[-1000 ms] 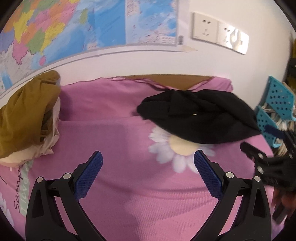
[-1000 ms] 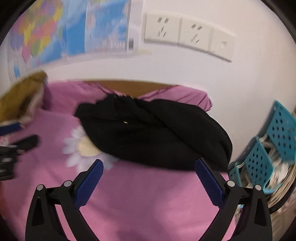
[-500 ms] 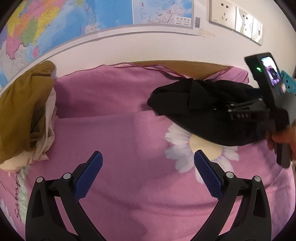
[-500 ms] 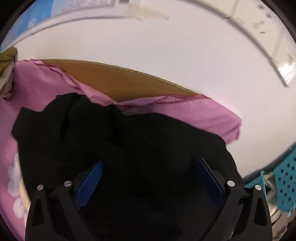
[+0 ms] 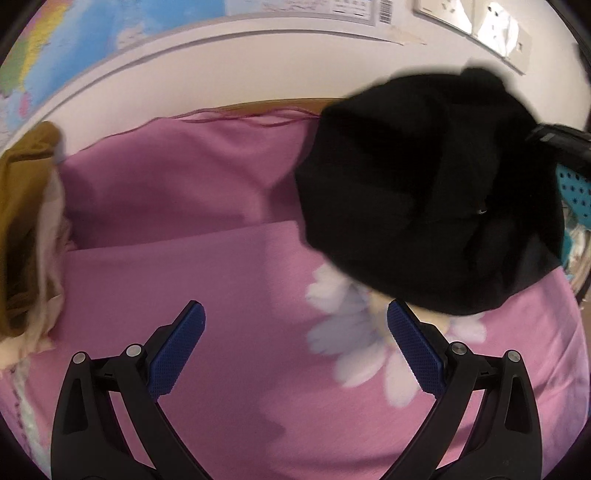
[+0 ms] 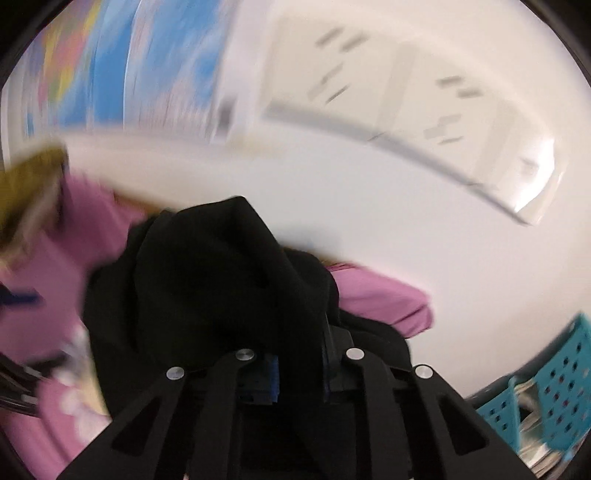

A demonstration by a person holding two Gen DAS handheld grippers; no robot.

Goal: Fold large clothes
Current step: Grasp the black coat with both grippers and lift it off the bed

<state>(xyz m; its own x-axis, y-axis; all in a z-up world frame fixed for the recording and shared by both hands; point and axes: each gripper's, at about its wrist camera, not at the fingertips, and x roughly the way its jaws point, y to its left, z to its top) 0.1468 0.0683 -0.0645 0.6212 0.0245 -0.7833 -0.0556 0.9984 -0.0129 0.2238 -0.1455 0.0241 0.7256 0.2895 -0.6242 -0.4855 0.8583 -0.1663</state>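
Observation:
A bunched black garment [image 5: 424,203] hangs lifted above the right side of the pink flowered sheet [image 5: 184,221]. In the right wrist view the same black garment [image 6: 221,288] bulges up out of my right gripper [image 6: 299,369]. Its jaws are closing, the blue pads are nearly together, and the cloth is pinched between them. My left gripper [image 5: 294,314] is open low over the sheet, left of and below the garment, with nothing between its fingers. The right wrist view is motion-blurred.
A pile of mustard and beige clothes [image 5: 22,221] lies at the sheet's left edge. A teal perforated basket [image 6: 554,387] stands off the right side. A wall with a map [image 5: 92,44] and sockets [image 5: 472,18] runs close behind.
My right gripper went from wide open over the black garment to closed on it and raised it off the sheet. My left gripper moved forward and lower over the sheet.

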